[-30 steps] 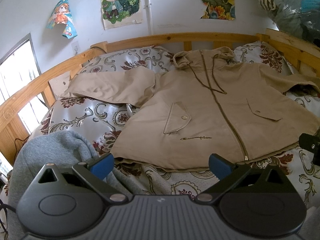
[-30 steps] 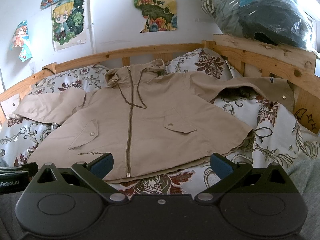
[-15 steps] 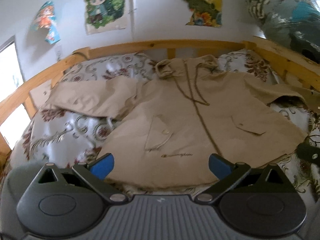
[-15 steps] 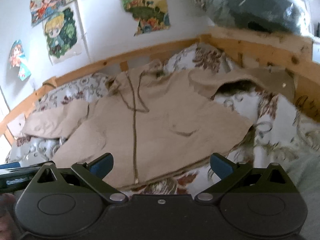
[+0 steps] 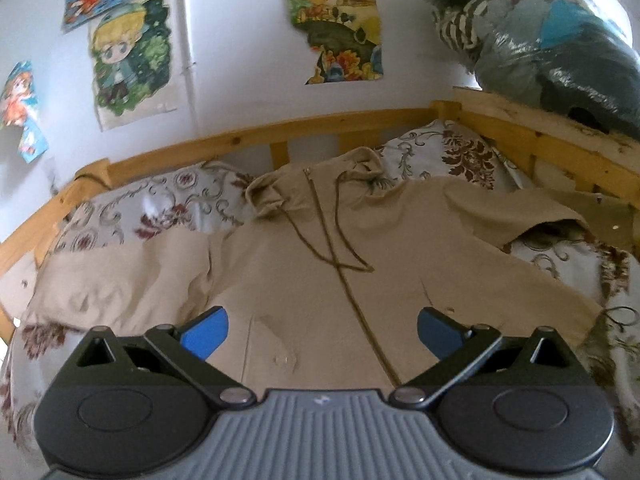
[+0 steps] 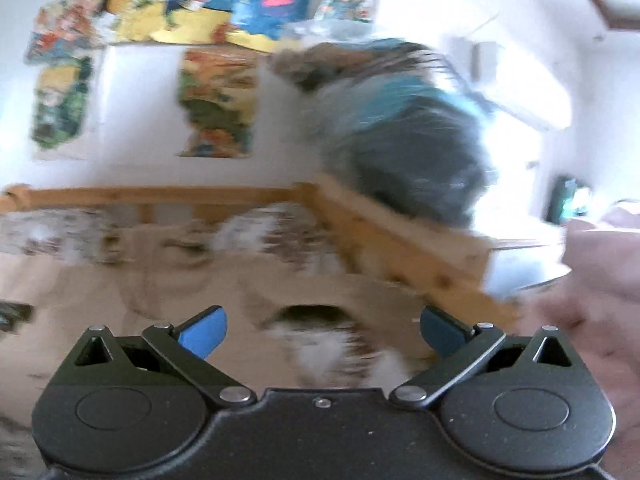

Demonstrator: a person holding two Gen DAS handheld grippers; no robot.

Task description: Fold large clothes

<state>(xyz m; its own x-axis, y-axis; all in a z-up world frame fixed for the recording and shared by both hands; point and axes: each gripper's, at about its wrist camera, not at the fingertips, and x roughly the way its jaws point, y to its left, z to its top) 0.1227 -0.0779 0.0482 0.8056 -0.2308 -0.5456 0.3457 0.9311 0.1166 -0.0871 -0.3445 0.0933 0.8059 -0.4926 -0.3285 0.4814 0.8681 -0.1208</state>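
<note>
Both tools hang spread wide with nothing between their blue pads: the left gripper [image 5: 322, 330] now sits over the lower front of the beige jacket [image 5: 320, 280], closer in than a second ago, when the hem lay beyond its tips. The right gripper [image 6: 322, 330] has swung toward the right sleeve [image 6: 312, 296] — its view is smeared by motion. The jacket lies flat, zipped, sleeves out, on the floral bedspread [image 5: 152, 208], against the wooden bed frame [image 5: 248, 142]. No fold has begun; the sleeves look like the first target.
</note>
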